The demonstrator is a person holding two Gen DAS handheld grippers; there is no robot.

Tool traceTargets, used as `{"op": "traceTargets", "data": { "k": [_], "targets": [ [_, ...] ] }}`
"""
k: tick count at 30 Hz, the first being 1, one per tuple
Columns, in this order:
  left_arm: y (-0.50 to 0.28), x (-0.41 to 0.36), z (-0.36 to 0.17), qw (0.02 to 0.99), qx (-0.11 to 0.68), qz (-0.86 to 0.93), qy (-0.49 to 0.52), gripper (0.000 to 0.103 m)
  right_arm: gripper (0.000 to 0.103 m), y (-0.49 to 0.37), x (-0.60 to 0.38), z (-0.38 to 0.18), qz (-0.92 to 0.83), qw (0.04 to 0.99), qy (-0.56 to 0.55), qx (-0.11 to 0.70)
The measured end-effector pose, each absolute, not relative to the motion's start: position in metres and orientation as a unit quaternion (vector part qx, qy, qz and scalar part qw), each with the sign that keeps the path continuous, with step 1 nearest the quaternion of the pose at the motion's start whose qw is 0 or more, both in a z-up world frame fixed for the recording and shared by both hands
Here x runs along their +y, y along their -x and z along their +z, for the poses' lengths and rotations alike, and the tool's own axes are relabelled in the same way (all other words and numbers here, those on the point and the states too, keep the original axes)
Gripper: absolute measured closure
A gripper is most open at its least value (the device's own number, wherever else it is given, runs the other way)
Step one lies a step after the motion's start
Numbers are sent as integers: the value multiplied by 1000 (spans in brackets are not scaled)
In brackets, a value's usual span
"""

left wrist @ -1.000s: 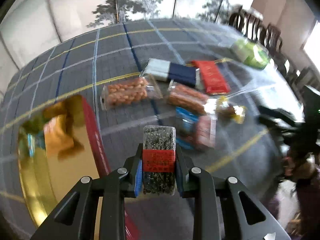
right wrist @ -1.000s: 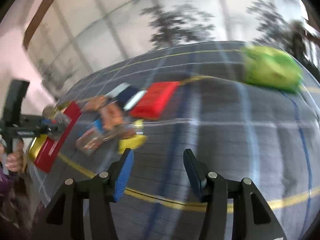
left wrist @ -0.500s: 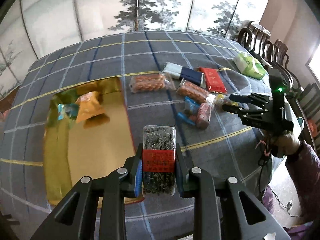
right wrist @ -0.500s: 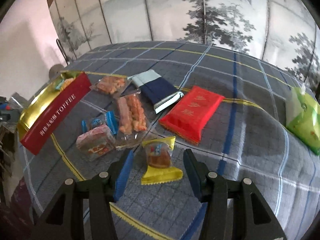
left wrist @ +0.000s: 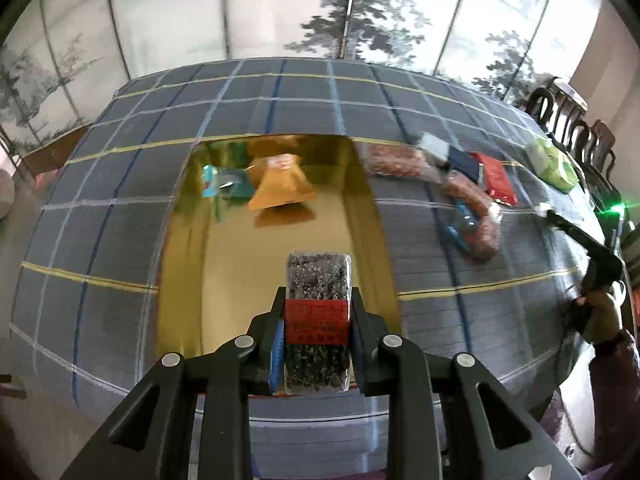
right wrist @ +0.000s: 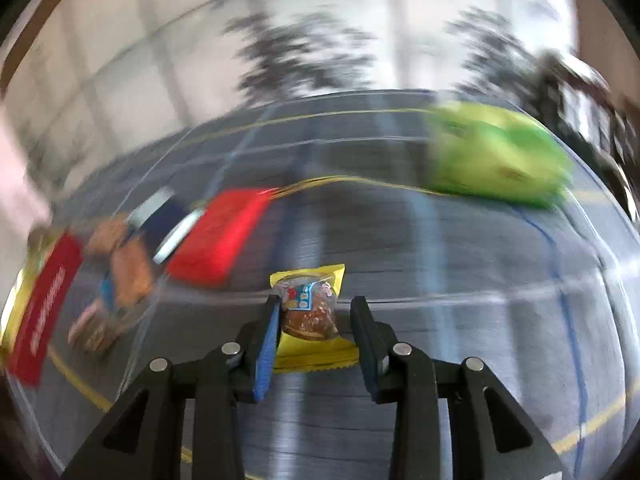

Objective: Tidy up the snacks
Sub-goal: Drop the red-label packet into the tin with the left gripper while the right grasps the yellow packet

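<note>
Left wrist view looks down along the left gripper [left wrist: 318, 330], whose two fingers are clamped on the flanks of a clear sesame bar packet [left wrist: 318, 320] with a red label band across its middle. The packet's long axis runs straight forward along the fingers, its far end projecting over the gold tray [left wrist: 224, 272], which lies directly ahead and below on the plaid tablecloth [left wrist: 100, 240]. An orange pouch [left wrist: 280, 186] and a blue-wrapped snack [left wrist: 222, 184] already sit at the tray's far end, so the near half of the gold floor looks like the free landing spot; by my reading the drop needs only a short descent with no sideways shift. The gripper is held level and centred on the tray's near edge, tilted steeply down. In the right wrist view, heavily smeared by motion, the right gripper [right wrist: 314, 320] has its fingers spread apart on either side of a yellow-wrapped cake [right wrist: 310, 308]; whether the pads touch the wrapper I cannot tell, though a gap shows on the right side. That cake lies lengthwise between the fingers, with a red packet [right wrist: 220, 240] to its left and a green bag [right wrist: 496, 160] well away on the right.
</note>
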State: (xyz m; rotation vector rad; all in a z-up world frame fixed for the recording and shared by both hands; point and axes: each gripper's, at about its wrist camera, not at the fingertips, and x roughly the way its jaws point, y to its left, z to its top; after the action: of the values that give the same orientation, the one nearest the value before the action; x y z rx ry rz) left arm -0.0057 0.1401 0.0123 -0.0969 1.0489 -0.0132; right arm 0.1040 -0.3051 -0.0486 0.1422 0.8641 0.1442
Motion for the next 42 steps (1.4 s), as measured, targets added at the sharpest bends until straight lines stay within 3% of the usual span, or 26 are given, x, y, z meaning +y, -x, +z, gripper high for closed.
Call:
{"op": "traceTargets", "data": {
  "k": [6, 42],
  "targets": [
    [0, 156, -2, 864, 500, 7, 50, 80, 68, -106, -340, -51, 13, 899, -118, 422],
    [-70, 186, -39, 864, 499, 46, -49, 76, 68, -114, -329, -57, -5, 898, -94, 430]
  ]
}}
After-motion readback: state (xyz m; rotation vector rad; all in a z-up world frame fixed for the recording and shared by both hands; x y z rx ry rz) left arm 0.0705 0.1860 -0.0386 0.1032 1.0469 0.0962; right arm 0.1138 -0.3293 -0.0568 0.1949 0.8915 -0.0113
